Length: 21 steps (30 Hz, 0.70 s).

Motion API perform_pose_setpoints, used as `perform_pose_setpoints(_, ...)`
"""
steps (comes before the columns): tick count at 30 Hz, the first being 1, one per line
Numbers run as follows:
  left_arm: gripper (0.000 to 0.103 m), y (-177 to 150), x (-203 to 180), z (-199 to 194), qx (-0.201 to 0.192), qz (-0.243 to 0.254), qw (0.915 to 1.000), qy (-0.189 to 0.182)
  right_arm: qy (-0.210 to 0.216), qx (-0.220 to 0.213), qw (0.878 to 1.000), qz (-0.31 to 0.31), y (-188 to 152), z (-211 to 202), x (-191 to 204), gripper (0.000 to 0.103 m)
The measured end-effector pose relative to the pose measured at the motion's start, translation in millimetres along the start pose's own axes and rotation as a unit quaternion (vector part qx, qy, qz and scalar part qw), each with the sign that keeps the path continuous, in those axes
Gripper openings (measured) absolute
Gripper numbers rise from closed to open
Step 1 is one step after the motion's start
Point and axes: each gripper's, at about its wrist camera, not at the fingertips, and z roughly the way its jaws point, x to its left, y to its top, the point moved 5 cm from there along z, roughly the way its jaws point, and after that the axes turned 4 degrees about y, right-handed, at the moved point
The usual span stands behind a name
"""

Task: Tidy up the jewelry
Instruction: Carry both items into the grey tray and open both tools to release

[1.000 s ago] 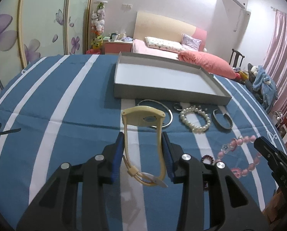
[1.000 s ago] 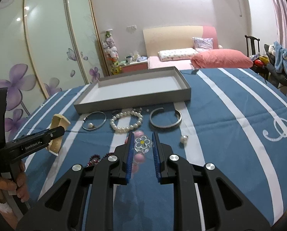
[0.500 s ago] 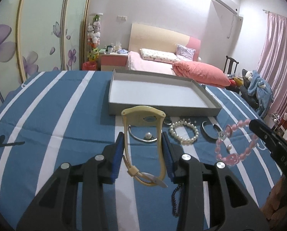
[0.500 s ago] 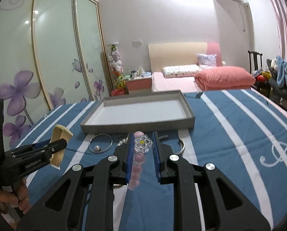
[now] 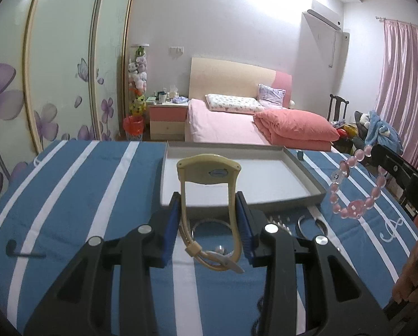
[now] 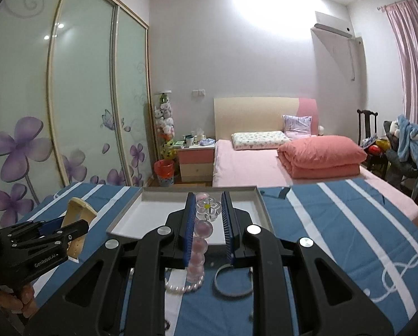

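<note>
The grey tray [image 5: 307, 176] holds nothing, while left gripper [image 5: 209, 218] fingers pinch a cream watch [image 5: 209, 172] and right gripper [image 6: 208, 224] fingers pinch a pink bead bracelet [image 6: 199, 249].

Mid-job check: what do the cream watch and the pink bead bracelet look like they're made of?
Watch: cream strap, probably soft plastic or rubber; matte, and it bends into a loop with a limp tail.
Bracelet: glossy translucent pink beads, glass or acrylic, I can't tell which; light passes through, and its clear flower charm looks the same.
</note>
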Motion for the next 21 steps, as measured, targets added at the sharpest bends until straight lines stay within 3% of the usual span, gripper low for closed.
perform_pose_setpoints(10, 0.039, 41.7, -9.9, 45.8, -0.03, 0.003, 0.9995, 0.005, -0.011, -0.017, 1.0, -0.011, 24.5, 40.6, -4.6, 0.02)
perform_pose_setpoints(21, 0.039, 49.7, -12.3, 136.1, 0.011, -0.006, 0.9999, 0.004, -0.025, 0.042, 0.999, 0.016, 10.0, 127.0, -23.6, 0.02)
